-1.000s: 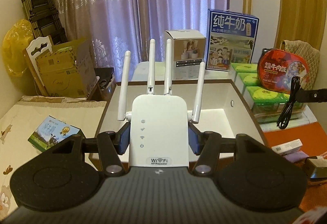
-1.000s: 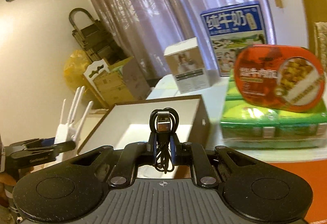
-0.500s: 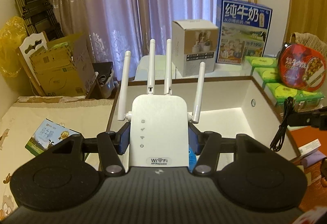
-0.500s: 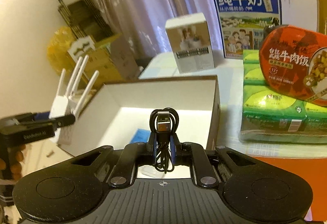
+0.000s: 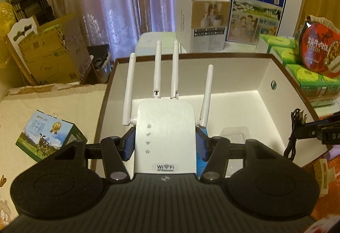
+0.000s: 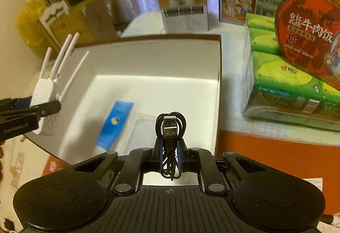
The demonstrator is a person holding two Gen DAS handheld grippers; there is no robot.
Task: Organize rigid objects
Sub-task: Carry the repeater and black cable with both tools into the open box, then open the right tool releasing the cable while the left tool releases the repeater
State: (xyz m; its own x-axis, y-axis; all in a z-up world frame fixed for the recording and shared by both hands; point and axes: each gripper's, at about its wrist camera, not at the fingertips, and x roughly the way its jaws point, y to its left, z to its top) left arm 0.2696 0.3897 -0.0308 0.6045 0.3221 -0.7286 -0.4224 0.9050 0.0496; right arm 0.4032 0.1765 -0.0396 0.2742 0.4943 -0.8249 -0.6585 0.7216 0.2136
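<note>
My left gripper (image 5: 165,143) is shut on a white WiFi repeater (image 5: 165,133) with several antennas, held upright over the near left part of an open white box (image 5: 263,75) with a brown rim. My right gripper (image 6: 170,154) is shut on a coiled black USB cable (image 6: 170,126), held over the box's near right side (image 6: 216,92). In the right wrist view the repeater (image 6: 45,95) shows at the left, above the box's left wall. The cable (image 5: 294,133) hangs at the right in the left wrist view. A blue tube (image 6: 115,120) and a clear plastic tray (image 6: 140,126) lie on the box floor.
Behind the box stand a white carton (image 5: 201,22) and a blue milk carton (image 5: 255,7). Green tissue packs (image 6: 282,84) with a red food tub (image 6: 308,35) on top sit at the right. A small milk box (image 5: 48,137) lies left on the cloth. Cardboard boxes (image 5: 51,52) stand at the far left.
Both grippers have moved forward and down toward the box, and both now tilt more steeply into it. The box floor with the blue tube and clear tray has come into view.
</note>
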